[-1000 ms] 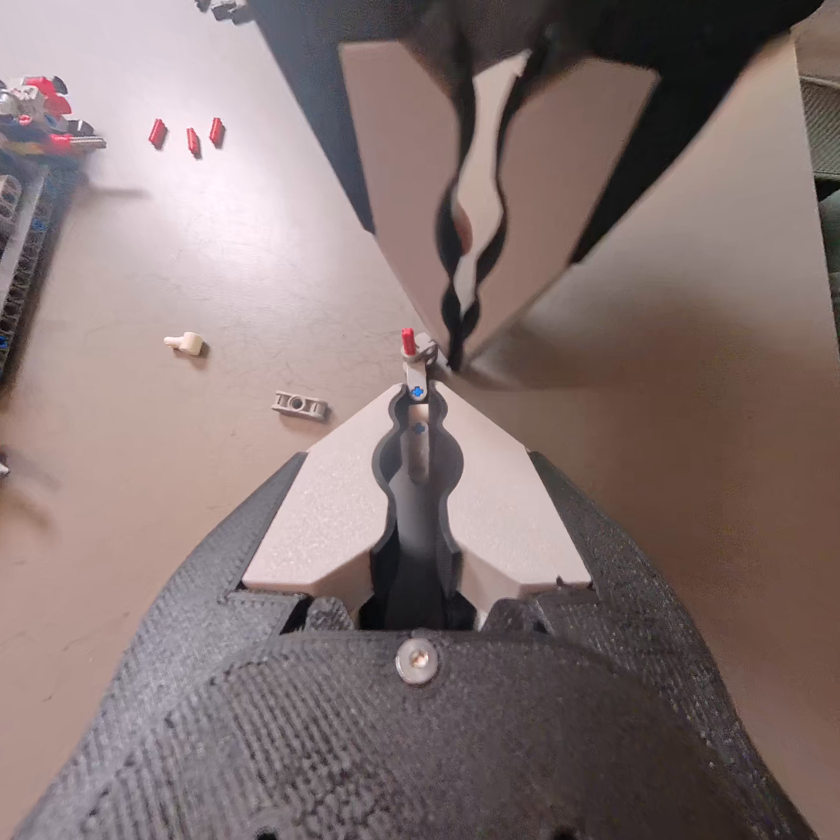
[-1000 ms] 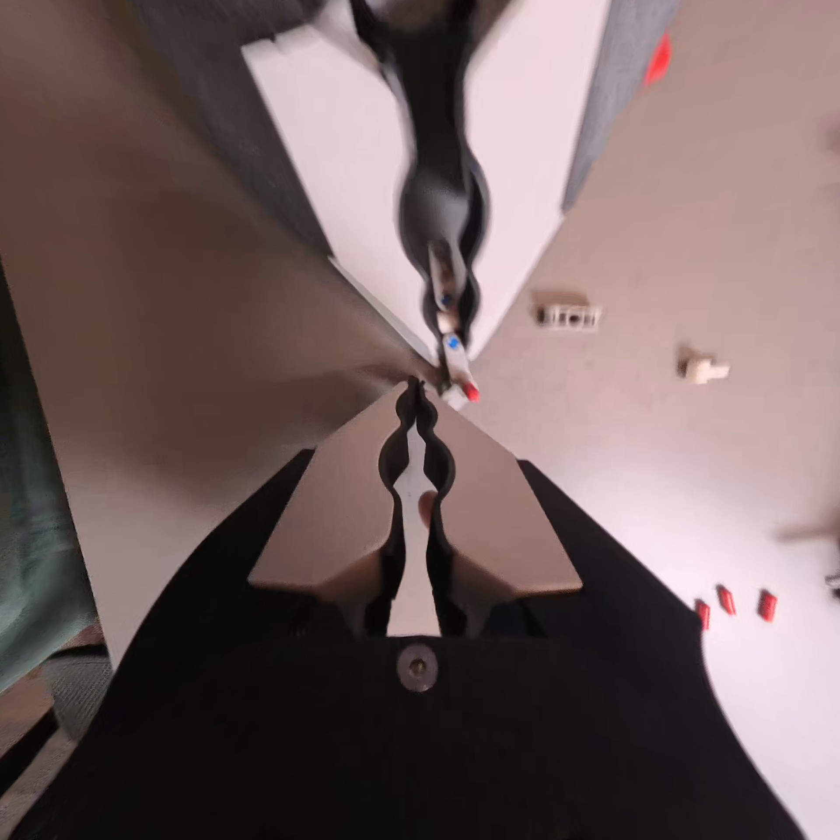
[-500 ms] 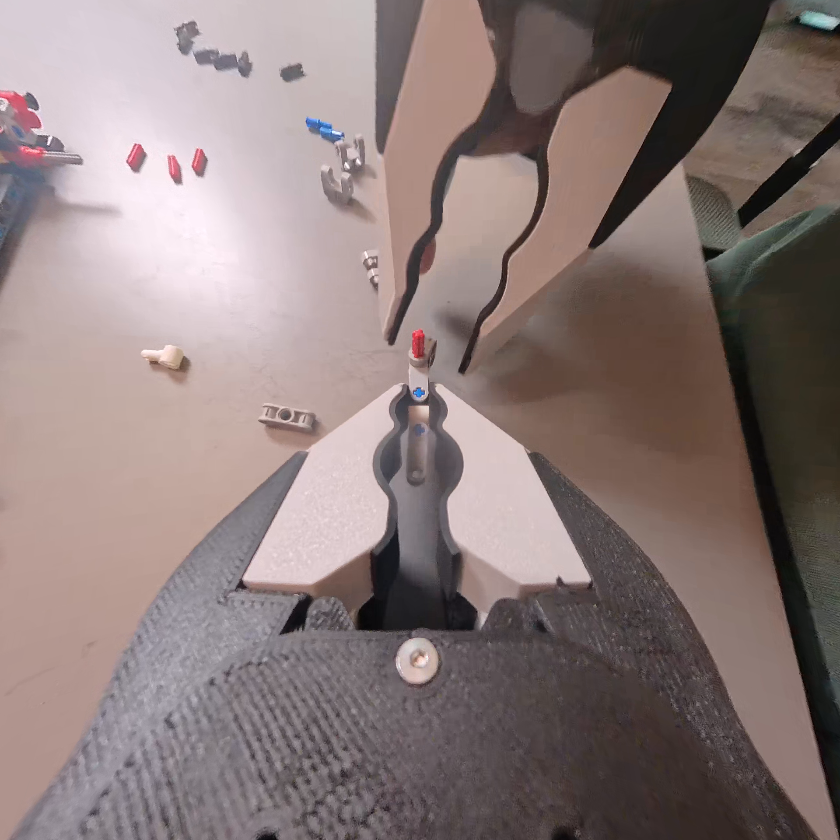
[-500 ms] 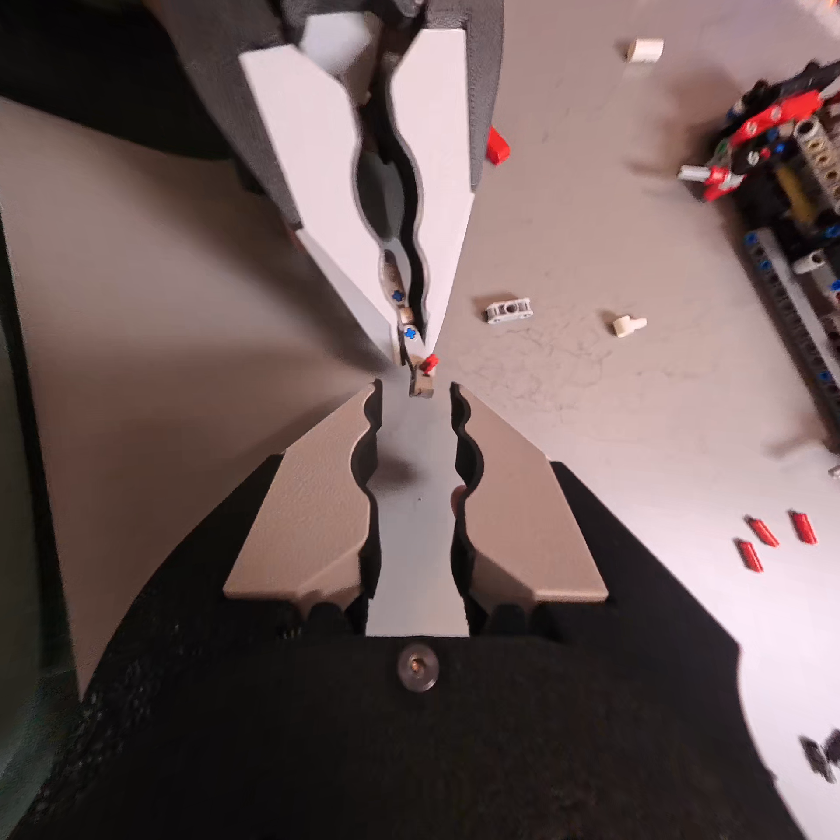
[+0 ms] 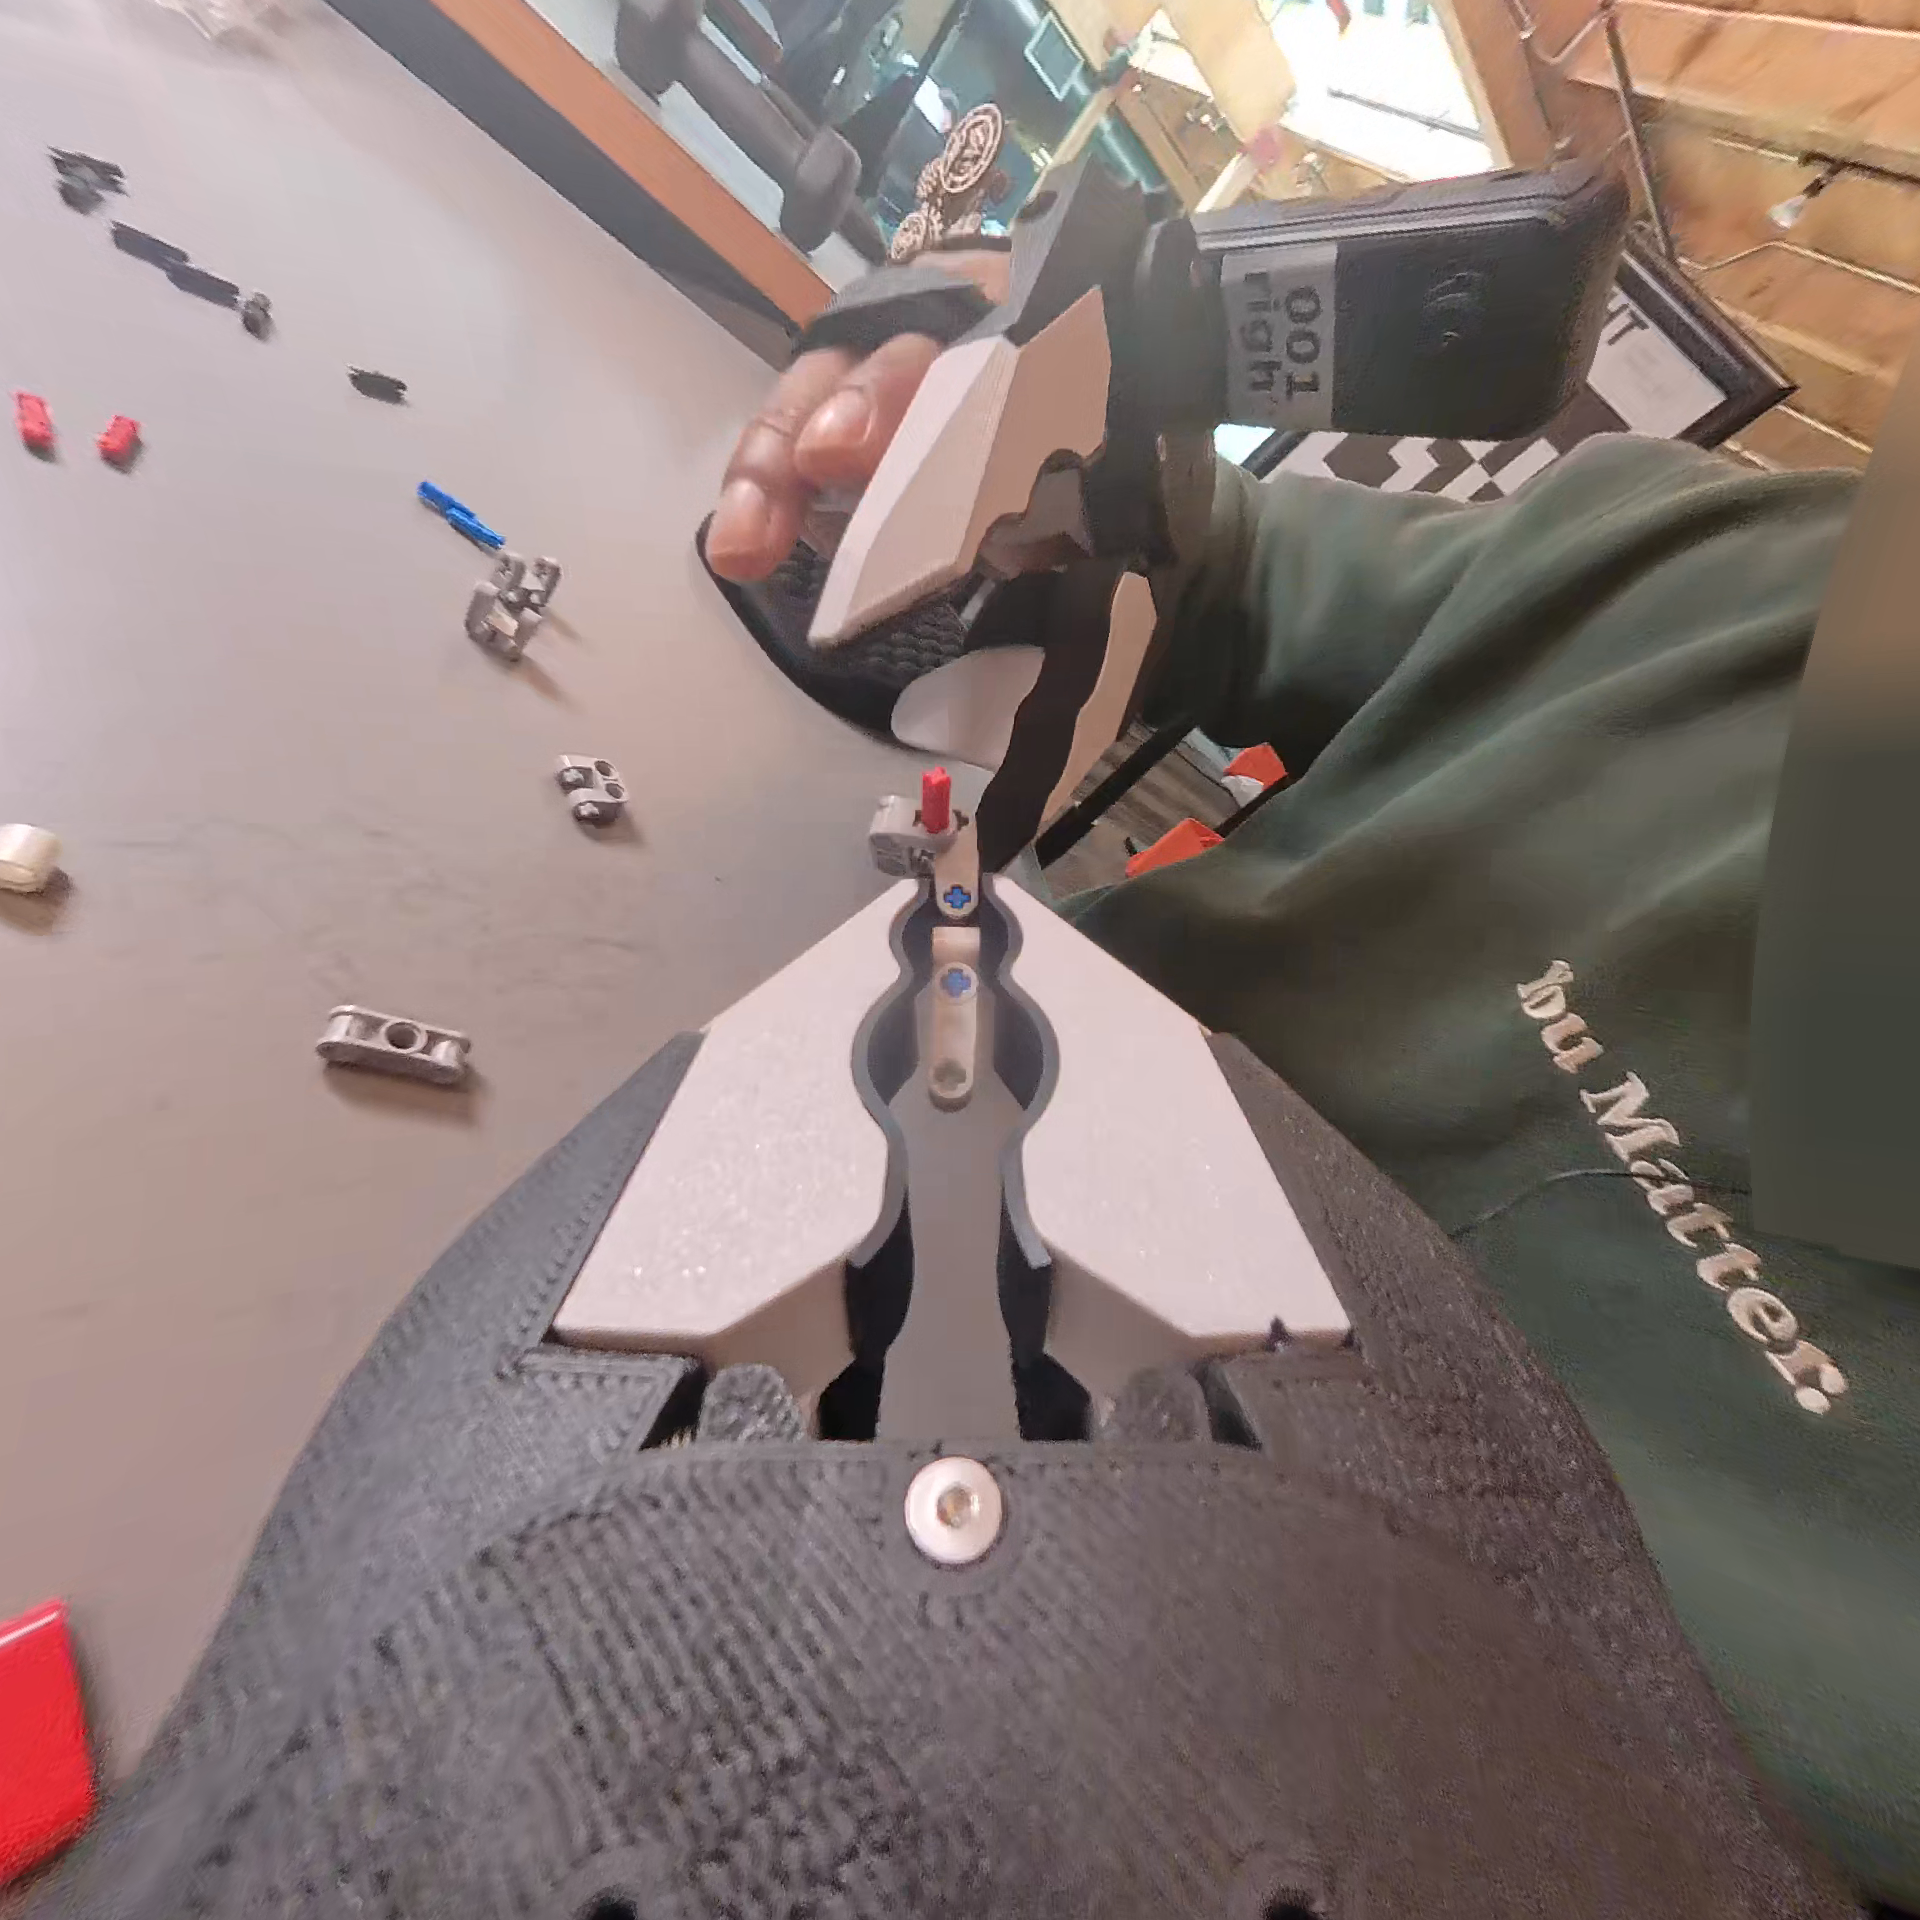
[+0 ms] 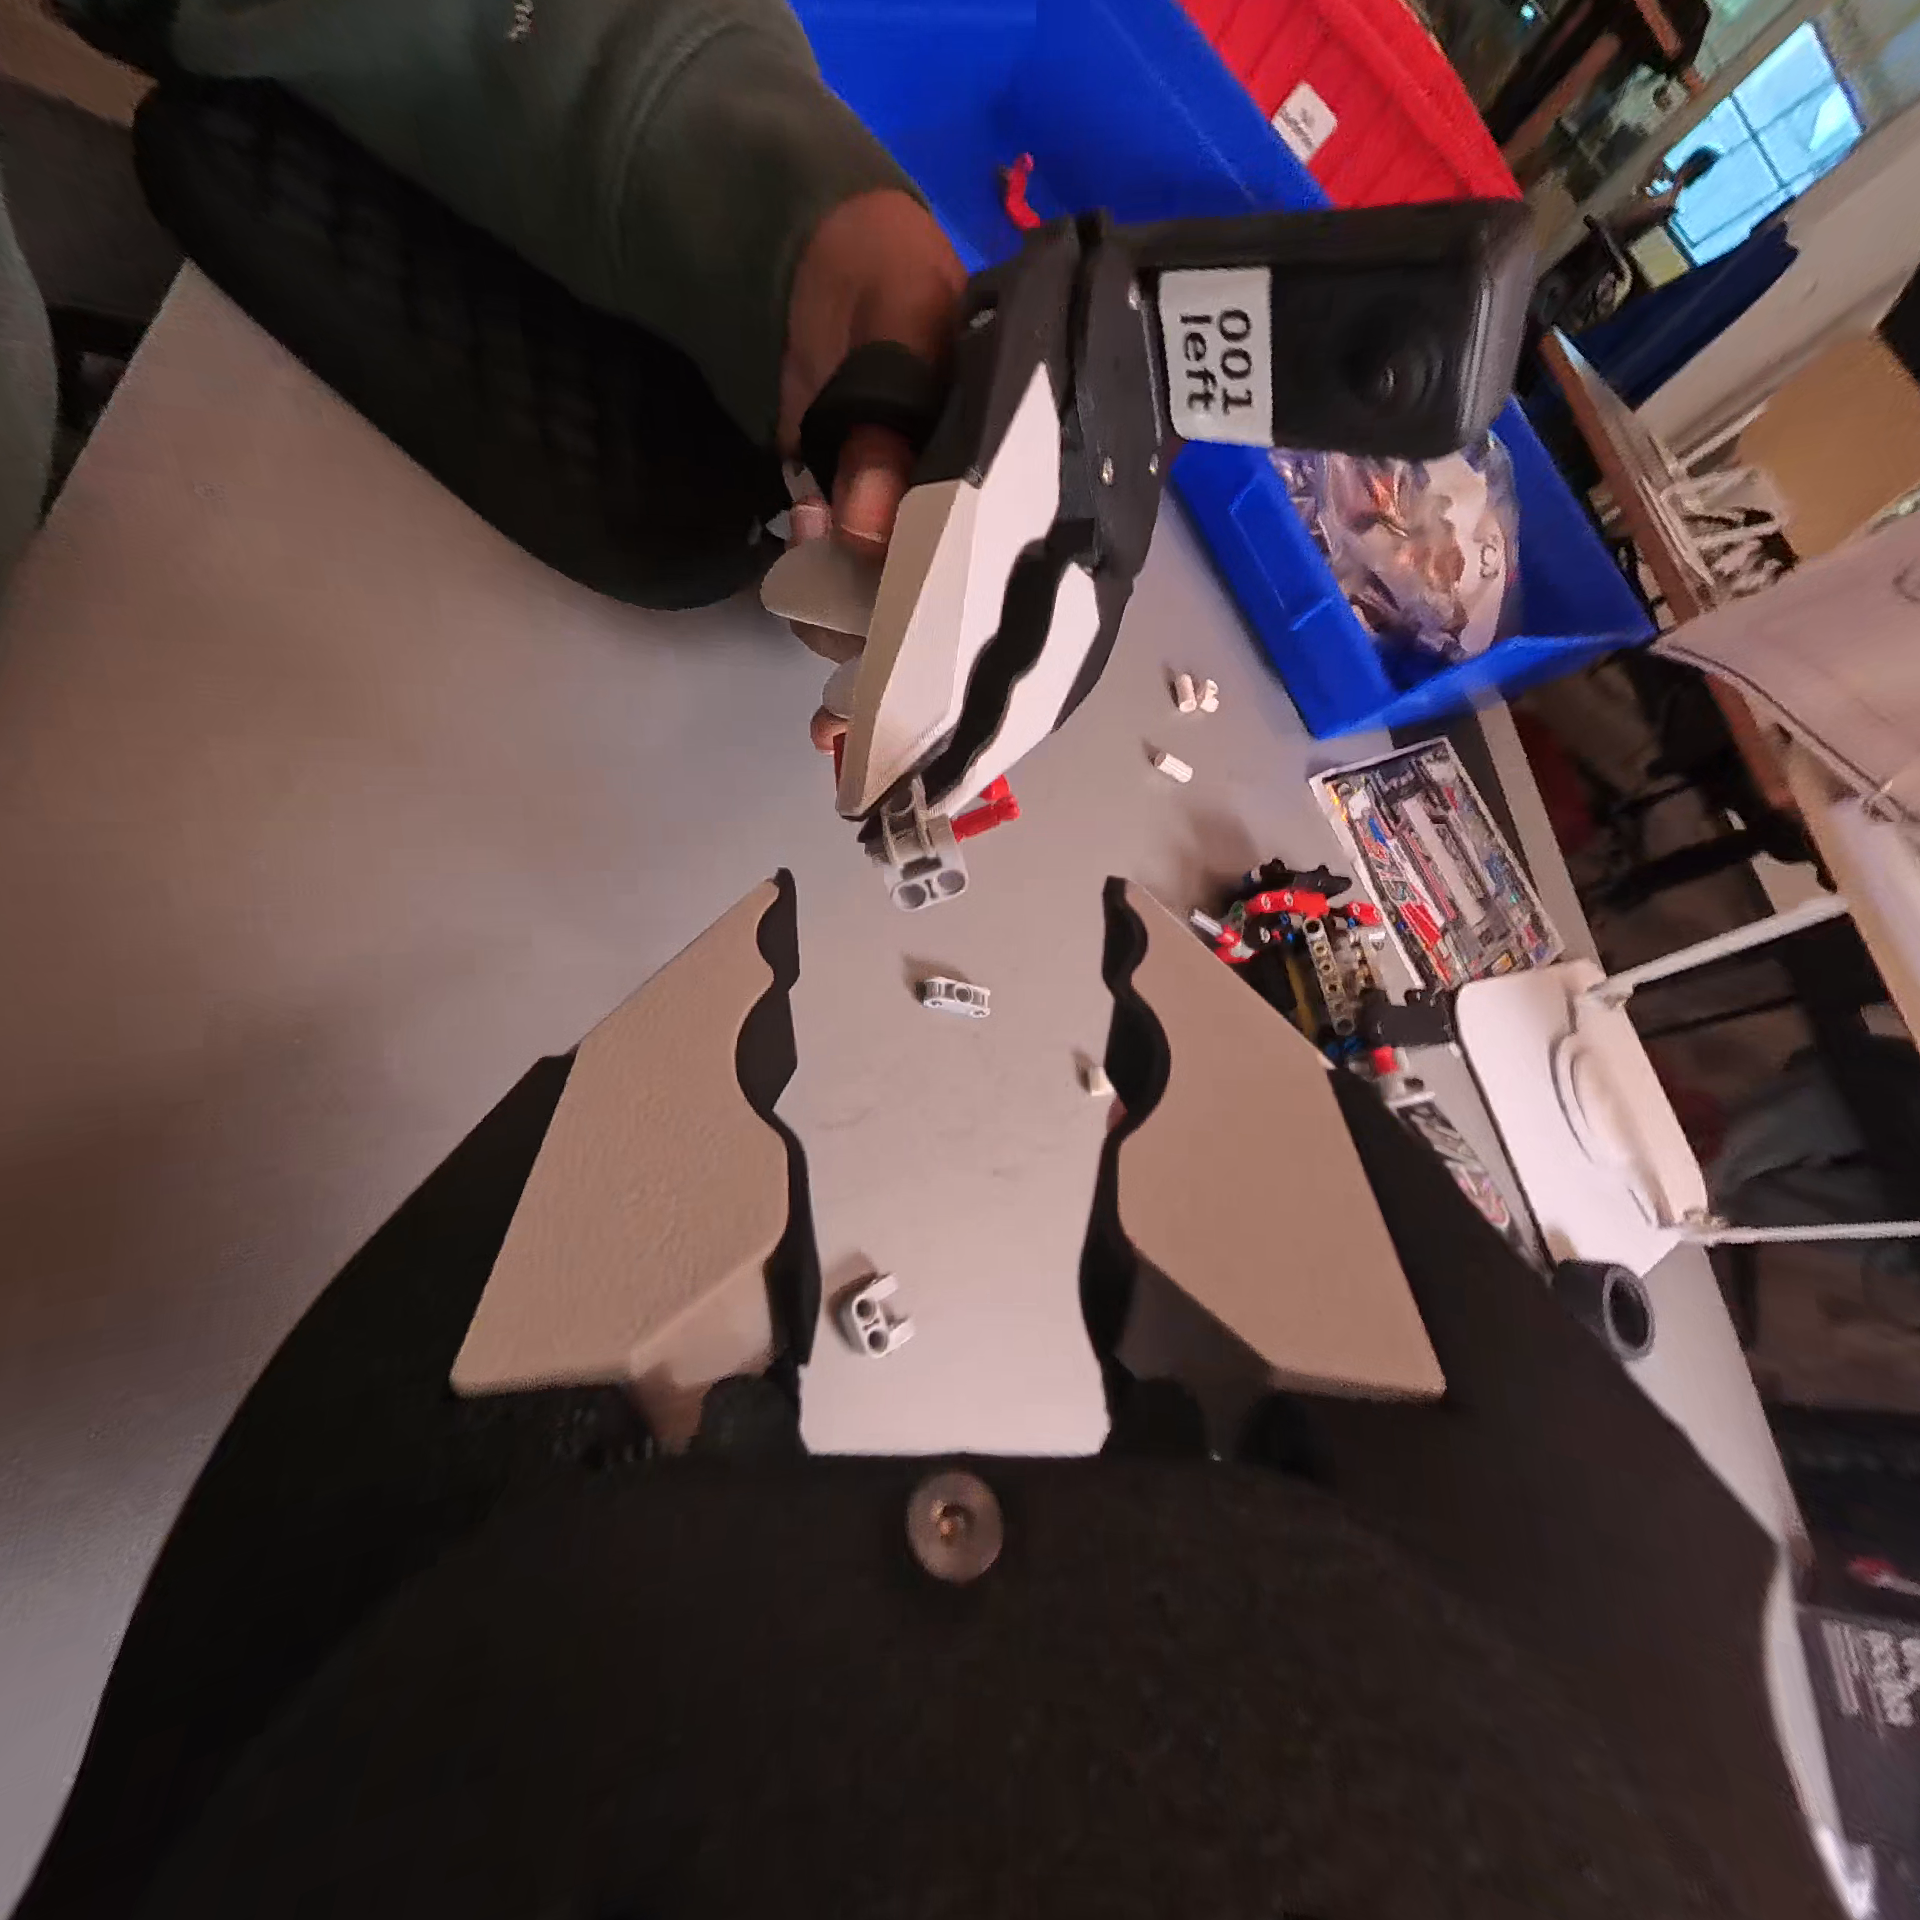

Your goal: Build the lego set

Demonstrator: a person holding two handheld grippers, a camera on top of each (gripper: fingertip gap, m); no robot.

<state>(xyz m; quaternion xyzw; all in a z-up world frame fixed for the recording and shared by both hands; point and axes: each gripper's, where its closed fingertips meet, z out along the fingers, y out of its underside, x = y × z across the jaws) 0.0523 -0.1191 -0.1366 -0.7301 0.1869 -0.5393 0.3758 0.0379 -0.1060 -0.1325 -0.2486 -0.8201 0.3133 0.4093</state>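
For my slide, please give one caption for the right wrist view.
Open right gripper faces left gripper holding a small grey-and-red lego assembly.

Writing appears on four carriers; wording not reproduced.
- Grey label (image 5: 1276, 338) on the black camera housing (image 5: 1455, 281).
- White label (image 6: 1218, 353) on the second camera housing (image 6: 1382, 343).
- Pale embroidered lettering (image 5: 1662, 1174) on the green sweatshirt (image 5: 1455, 831).
- Printed booklet (image 6: 1434, 862) on the table: too small to read.

I see a thin grey lego beam (image 5: 954, 1023) with blue cross pins, red axle (image 5: 936, 798) and grey connector (image 5: 896, 831) at its tip, centre frame, pinched upright.
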